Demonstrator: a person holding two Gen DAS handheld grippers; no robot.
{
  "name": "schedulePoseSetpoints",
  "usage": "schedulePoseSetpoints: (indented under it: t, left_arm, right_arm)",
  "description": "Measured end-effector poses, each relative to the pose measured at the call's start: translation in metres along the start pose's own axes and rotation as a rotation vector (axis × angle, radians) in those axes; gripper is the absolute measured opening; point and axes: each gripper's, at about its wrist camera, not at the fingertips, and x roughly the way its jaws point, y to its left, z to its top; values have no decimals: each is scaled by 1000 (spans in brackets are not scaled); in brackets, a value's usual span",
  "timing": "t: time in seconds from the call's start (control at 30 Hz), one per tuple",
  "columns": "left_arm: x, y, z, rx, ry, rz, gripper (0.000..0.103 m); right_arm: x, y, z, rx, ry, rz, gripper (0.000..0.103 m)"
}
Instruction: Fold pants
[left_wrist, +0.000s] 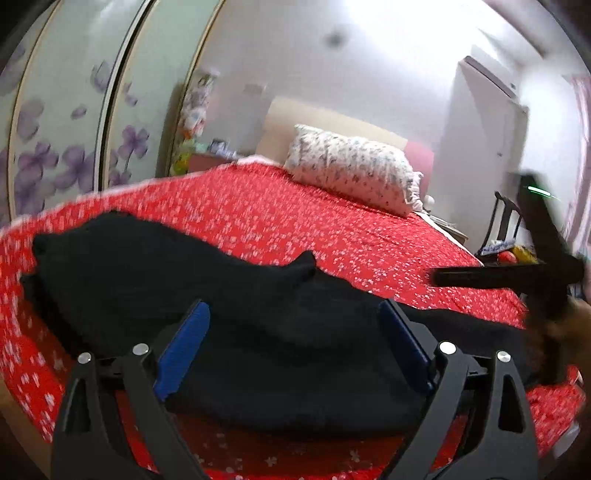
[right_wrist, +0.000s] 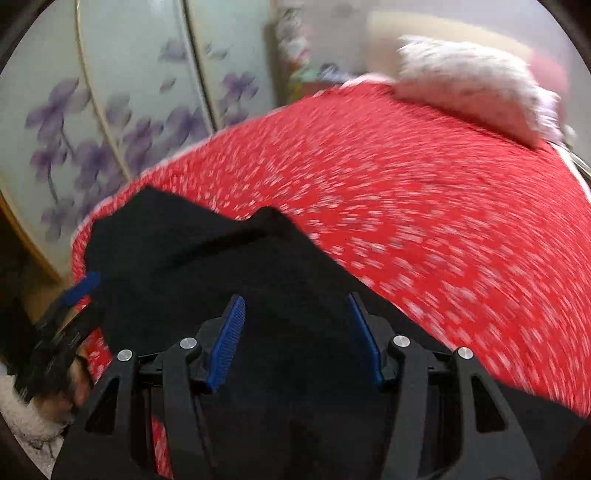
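Note:
Black pants (left_wrist: 221, 295) lie folded in a long heap on the near part of the red flowered bed (left_wrist: 332, 229). My left gripper (left_wrist: 293, 317) is open, its blue pads spread over the pants with nothing between them. My right gripper (right_wrist: 295, 306) is open too, hovering over the black pants (right_wrist: 221, 266). The right gripper also shows in the left wrist view (left_wrist: 524, 275) at the far right, blurred. The left gripper shows in the right wrist view (right_wrist: 79, 286) at the far left beside the pants' edge.
A white flowered pillow (left_wrist: 354, 166) lies at the head of the bed against a beige headboard (left_wrist: 317, 122). A wardrobe with purple flower doors (left_wrist: 74, 147) stands along the left. A dark chair (left_wrist: 506, 225) with items stands right of the bed.

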Motion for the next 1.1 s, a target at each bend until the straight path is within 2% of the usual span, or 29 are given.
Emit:
schedulePoseSetpoints:
  t: [0.13, 0.23, 0.37, 0.4, 0.43, 0.47, 0.53, 0.57, 0.63, 0.73, 0.8, 0.87, 0.93, 1.0, 1.07, 1.1]
  left_arm:
    - [-3, -2, 2, 28, -15, -34, 96]
    - [-2, 4, 5, 10, -16, -61, 96]
    - [6, 22, 9, -73, 17, -80, 97]
    - [9, 27, 10, -98, 29, -81, 97]
    - [11, 33, 10, -125, 42, -80, 97]
    - [14, 40, 10, -159, 57, -78, 97]
    - [17, 51, 10, -213, 78, -72, 97]
    - [18, 57, 10, -241, 86, -71, 97]
    - [19, 64, 11, -269, 86, -69, 97]
    - [17, 64, 11, -264, 75, -63, 97]
    - [17, 62, 11, -254, 77, -63, 97]
    - [18, 61, 10, -246, 81, -57, 97]
    - [18, 60, 10, -243, 77, -50, 97]
    - [17, 61, 10, -244, 74, -42, 97]
    - [16, 63, 10, -249, 71, -37, 97]
    - [15, 63, 10, -252, 68, -33, 97]
  right_arm:
    - [67, 22, 22, -92, 119, -24, 58]
    - [91, 30, 26, -134, 160, -32, 58]
    - [114, 28, 27, -137, 205, -2, 58]
    - [117, 26, 27, -132, 215, 12, 55]
    - [119, 25, 25, -123, 226, 38, 44]
    - [121, 25, 25, -116, 237, 63, 37]
    - [122, 24, 24, -97, 242, 103, 12]
    - [120, 26, 23, -108, 233, 88, 6]
    - [112, 31, 28, -143, 202, 36, 5]
    - [97, 27, 47, -144, 123, -21, 5]
    - [96, 21, 56, -123, 101, -46, 5]
    - [108, 21, 54, -154, 123, -87, 5]
    - [131, 24, 42, -208, 183, -141, 6]
    - [138, 32, 32, -253, 176, -187, 8]
    - [132, 35, 31, -250, 167, -213, 28]
    - [125, 31, 33, -222, 174, -232, 51]
